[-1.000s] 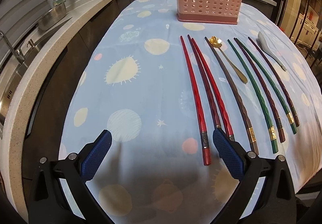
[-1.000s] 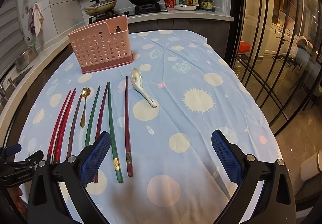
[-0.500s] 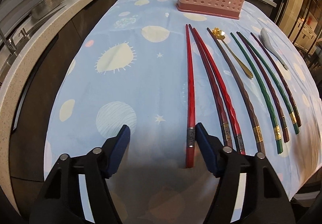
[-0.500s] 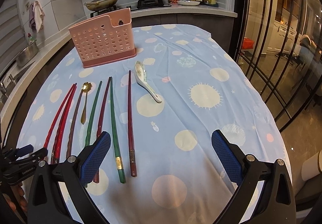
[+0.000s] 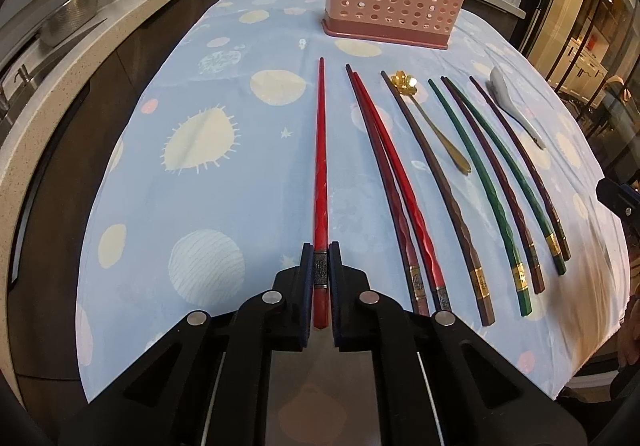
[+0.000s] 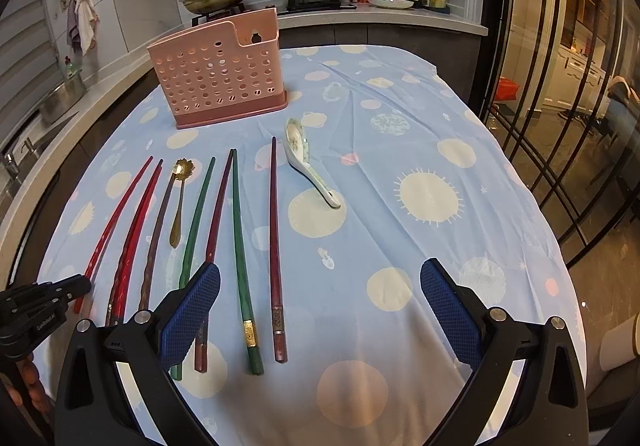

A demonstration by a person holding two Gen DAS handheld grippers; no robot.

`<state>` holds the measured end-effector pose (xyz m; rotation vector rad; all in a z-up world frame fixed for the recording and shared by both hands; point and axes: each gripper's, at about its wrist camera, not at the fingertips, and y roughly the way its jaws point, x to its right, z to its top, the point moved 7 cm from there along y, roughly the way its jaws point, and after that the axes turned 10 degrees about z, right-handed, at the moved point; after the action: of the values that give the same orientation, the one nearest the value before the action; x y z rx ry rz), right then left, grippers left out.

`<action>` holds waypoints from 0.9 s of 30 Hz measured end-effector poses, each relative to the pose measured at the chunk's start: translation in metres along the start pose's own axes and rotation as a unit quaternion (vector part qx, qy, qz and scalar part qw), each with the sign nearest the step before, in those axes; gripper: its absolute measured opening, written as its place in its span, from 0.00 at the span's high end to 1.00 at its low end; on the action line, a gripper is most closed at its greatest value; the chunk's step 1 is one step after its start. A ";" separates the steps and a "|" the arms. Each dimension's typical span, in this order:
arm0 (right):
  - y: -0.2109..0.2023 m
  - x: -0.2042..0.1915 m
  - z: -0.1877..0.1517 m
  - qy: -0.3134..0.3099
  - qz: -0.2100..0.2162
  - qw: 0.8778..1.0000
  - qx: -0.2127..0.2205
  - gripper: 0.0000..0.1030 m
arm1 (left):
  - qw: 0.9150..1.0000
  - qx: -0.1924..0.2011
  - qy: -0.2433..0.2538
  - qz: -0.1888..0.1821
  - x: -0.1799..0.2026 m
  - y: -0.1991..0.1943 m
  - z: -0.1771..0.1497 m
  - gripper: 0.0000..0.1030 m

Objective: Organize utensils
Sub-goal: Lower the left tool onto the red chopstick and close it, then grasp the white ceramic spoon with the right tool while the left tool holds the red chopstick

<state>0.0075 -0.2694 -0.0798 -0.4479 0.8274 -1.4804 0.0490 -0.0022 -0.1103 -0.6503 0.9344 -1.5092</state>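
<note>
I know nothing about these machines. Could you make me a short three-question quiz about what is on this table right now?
1. True or false: the pink utensil holder already has chopsticks in it.
2. What lies between the closing left tongs? A) gold spoon B) red chopstick C) white ceramic spoon
3. Fill in: the right tongs stand ____ above the blue tablecloth, gripping nothing.

Key: 1 false; 2 B; 3 open.
</note>
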 end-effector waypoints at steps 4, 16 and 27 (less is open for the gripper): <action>0.006 -0.002 0.011 -0.005 0.011 1.000 0.001 0.07 | 1.000 0.004 -0.005 0.004 -0.001 0.005 0.014 0.93; 0.051 0.007 0.051 -0.013 0.020 1.000 -0.012 0.22 | 1.000 -0.011 -0.010 0.018 -0.002 0.032 0.044 0.93; 0.092 0.027 0.079 -0.003 0.028 0.999 -0.028 0.45 | 0.999 -0.021 -0.008 0.029 0.000 0.052 0.066 0.93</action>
<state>0.1245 -0.3061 -0.0994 -0.4665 0.8720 -1.4063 0.1314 -0.0147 -0.1199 -0.6589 0.9665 -1.4356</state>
